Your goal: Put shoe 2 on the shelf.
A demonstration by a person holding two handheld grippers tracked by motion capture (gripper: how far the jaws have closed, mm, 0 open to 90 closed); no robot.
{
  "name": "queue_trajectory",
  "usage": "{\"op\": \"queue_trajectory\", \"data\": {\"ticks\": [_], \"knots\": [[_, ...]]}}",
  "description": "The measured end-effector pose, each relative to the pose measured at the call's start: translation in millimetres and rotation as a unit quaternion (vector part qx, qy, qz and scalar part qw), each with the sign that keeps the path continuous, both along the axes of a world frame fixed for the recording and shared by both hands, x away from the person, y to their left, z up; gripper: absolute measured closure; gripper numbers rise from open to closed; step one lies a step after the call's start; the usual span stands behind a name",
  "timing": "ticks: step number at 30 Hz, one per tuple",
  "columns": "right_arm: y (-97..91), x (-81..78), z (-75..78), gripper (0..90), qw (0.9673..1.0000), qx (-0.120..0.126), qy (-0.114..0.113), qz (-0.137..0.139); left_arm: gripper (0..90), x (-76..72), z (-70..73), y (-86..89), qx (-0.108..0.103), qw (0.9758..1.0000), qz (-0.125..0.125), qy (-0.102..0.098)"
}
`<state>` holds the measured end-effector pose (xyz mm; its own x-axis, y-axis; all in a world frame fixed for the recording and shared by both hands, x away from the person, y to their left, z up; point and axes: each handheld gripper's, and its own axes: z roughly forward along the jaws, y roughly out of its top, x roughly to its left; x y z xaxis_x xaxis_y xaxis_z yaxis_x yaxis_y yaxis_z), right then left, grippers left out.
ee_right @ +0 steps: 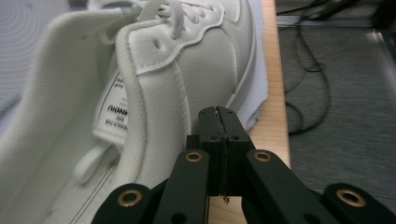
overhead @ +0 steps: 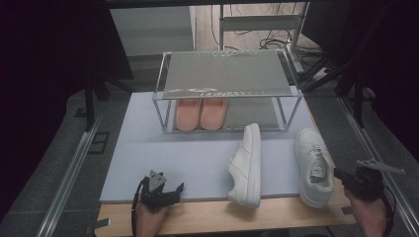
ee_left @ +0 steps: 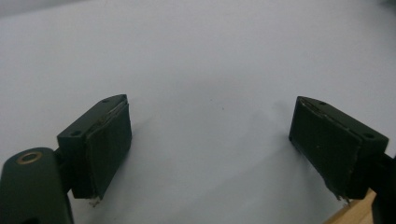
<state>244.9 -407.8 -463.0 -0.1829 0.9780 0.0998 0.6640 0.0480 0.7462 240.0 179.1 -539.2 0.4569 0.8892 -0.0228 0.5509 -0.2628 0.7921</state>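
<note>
Two white sneakers lie on the pale mat (overhead: 188,153). One sneaker (overhead: 245,165) rests on its side near the middle; the other (overhead: 314,165) stands upright at the right. My right gripper (overhead: 339,174) is shut with nothing in it, its tips right beside that upright sneaker's heel. In the right gripper view the shut tips (ee_right: 218,113) sit just outside the sneaker's padded collar (ee_right: 154,93). My left gripper (overhead: 174,192) is at the mat's front left edge, open. In its own view the left gripper (ee_left: 210,105) stands wide open over bare mat.
A two-level rack (overhead: 227,89) stands at the back of the mat with a pair of pink slippers (overhead: 200,113) on its lower shelf. The wooden table edge (overhead: 222,215) runs along the front. Cables (ee_right: 308,70) lie on the floor to the right.
</note>
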Motion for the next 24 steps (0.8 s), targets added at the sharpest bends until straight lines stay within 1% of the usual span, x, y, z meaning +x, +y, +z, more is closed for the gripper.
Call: {"op": "queue_trajectory", "data": {"ticks": [1,3,5,7,8,14,19,23,24], "knots": [[-1.3,-1.4,0.2,90.0,1.0000,-0.010,-0.001,-0.002,13.1,0.0,0.0,0.1,-0.001,1.0000,0.000,0.000],[-3.6,-2.6,0.5,89.9,1.0000,-0.004,-0.003,0.001,13.1,0.0,0.0,0.1,-0.001,1.0000,0.000,0.000],[-3.3,-3.3,2.0,89.9,1.0000,-0.007,-0.005,0.001,13.1,-0.1,0.0,0.1,-0.001,1.0000,0.000,0.000],[-2.5,-3.8,4.5,89.8,0.9999,-0.004,-0.008,0.004,13.1,-0.1,0.0,0.1,-0.001,1.0000,0.000,0.000],[-1.1,-4.0,6.6,89.8,0.9999,-0.008,-0.011,0.006,13.1,-0.1,0.0,0.0,-0.001,1.0000,0.000,0.000],[2.0,-4.4,16.1,89.0,0.9997,-0.008,-0.015,0.016,13.1,-0.1,0.0,0.0,-0.001,1.0000,0.000,0.000],[5.5,-7.4,27.1,89.3,0.9994,-0.003,-0.025,0.024,13.1,-0.1,0.0,0.0,0.000,1.0000,0.000,0.000],[13.7,-8.4,35.4,89.4,0.9988,0.003,-0.033,0.035,13.1,-0.1,-0.1,0.0,-0.001,1.0000,0.000,0.000],[16.3,-8.2,37.1,89.4,0.9987,0.005,-0.033,0.039,13.1,-0.1,0.0,0.0,-0.001,1.0000,0.000,0.000]]}}
